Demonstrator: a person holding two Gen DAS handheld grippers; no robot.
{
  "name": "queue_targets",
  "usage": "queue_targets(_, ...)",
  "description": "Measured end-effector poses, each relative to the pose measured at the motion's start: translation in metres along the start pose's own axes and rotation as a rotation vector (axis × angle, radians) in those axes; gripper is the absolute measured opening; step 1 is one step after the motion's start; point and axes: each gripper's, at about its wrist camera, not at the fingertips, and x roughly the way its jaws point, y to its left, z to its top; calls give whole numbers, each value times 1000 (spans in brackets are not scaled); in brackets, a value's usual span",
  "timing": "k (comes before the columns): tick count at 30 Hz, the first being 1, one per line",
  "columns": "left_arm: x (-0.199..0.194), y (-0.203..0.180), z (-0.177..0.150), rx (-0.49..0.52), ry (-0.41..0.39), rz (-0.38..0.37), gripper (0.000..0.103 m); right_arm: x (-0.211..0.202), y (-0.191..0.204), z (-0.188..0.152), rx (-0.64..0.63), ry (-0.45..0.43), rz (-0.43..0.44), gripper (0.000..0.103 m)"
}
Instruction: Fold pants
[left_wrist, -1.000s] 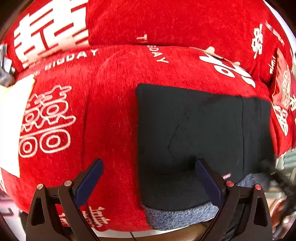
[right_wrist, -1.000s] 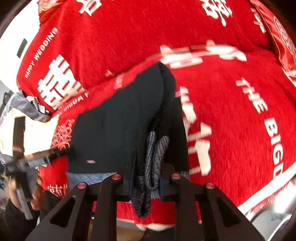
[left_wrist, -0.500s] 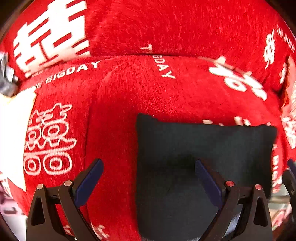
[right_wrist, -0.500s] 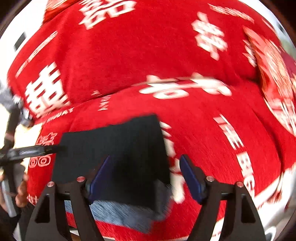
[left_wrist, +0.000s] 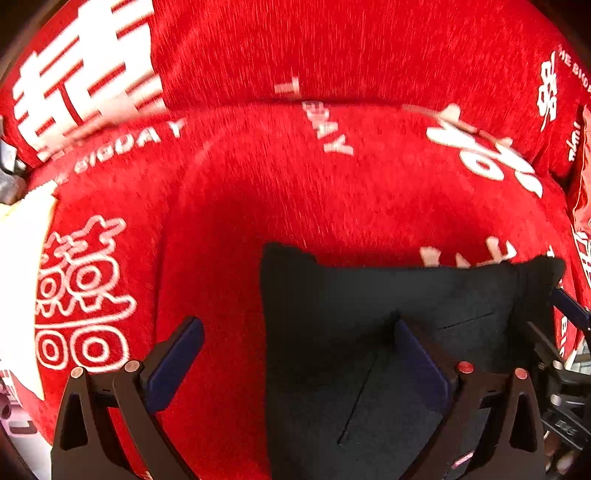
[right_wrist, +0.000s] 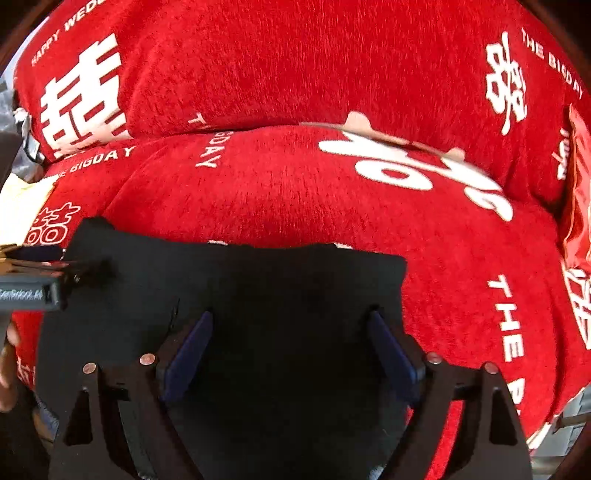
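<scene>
lying folded on red cover (right_wrist: 295, 192), black pants (right_wrist: 280, 295) (right gripper (right_wrist: 291, 345) opening).

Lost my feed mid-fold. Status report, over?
Left claw open, empty. Right claw opening, nothing pinched, above black pants. Pants folded flat on red cover. Nothing in the way.

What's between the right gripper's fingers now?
In the right wrist view, only the folded black pants lying flat on the red cover; the right gripper is opening, its fingers gripping nothing.
</scene>
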Motion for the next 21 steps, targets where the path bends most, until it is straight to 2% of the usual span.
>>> queue_targets(4, -12, -6, 4, 25, -62, 18, 103, -12, -4, 13, 55, -53, 47, 89)
queue_targets(9, -1, -5, 4, 16, -24, 45, 103, 10, 12, 19, 19, 5, 27, 90)
queue_targets(11, 12, -3, 0, 11, 24, 63, 103, 25, 16, 14, 8, 56, 32, 98)
queue_targets(12, 11, 0, -3, -7, 12, 40, 103, 33, 17, 9, 1, 90, 22, 98)
queue_targets(15, 5, 6, -9, -21, 14, 15, 103, 24, 18, -3, -28, 69, -9, 98)
queue_targets(21, -15, 3, -40, 35, -20, 24, 103, -6, 18, -43, -28, 58, -29, 98)
